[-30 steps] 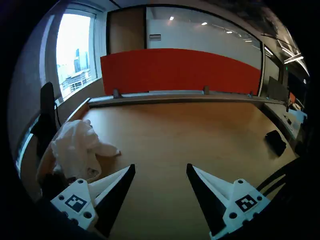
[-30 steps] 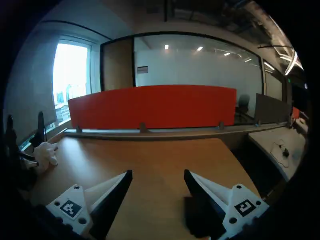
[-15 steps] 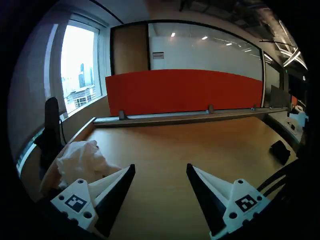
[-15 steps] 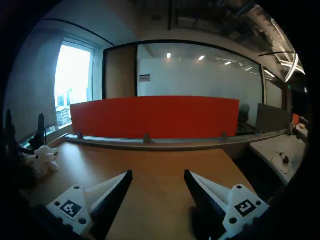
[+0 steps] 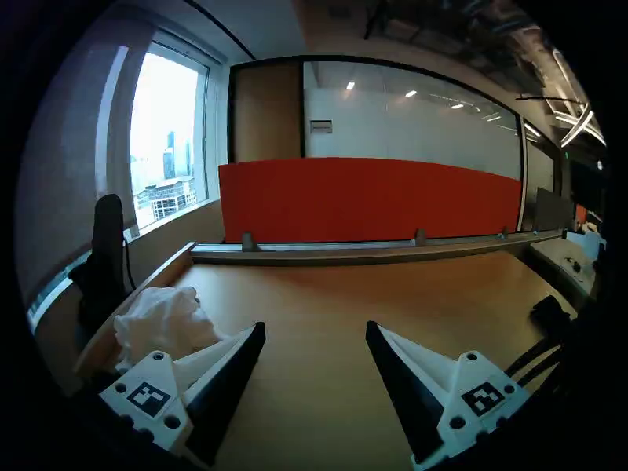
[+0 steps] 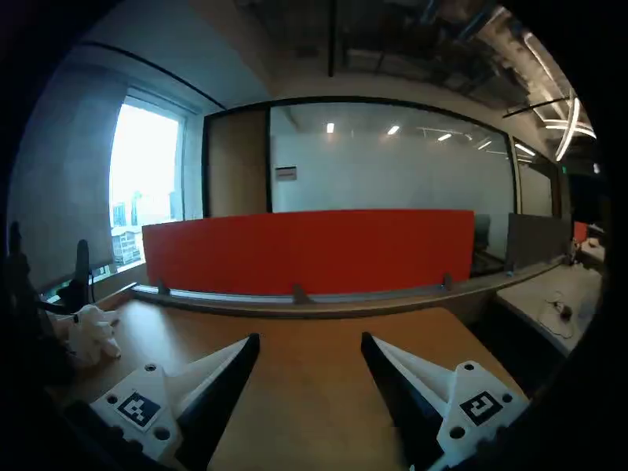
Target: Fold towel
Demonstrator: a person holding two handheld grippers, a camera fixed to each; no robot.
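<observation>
A crumpled white towel (image 5: pixel 162 322) lies in a heap at the left edge of the wooden desk (image 5: pixel 353 298), just behind the left finger of my left gripper (image 5: pixel 314 345). That gripper is open and holds nothing. In the right gripper view the same towel (image 6: pixel 90 336) sits far off at the left side of the desk (image 6: pixel 314 369). My right gripper (image 6: pixel 309 355) is open too, low over the bare wood with nothing between its fingers.
A red divider panel (image 5: pixel 369 200) runs along the desk's far edge. A dark chair back (image 5: pixel 102 259) stands left of the towel by the window. A small black object (image 5: pixel 549 312) lies at the right desk edge. Another desk (image 6: pixel 553 302) stands farther right.
Both views have tilted upward, so the desk and towel sit lower in each view and more ceiling shows. The towel itself has not moved. Both grippers stay open.
</observation>
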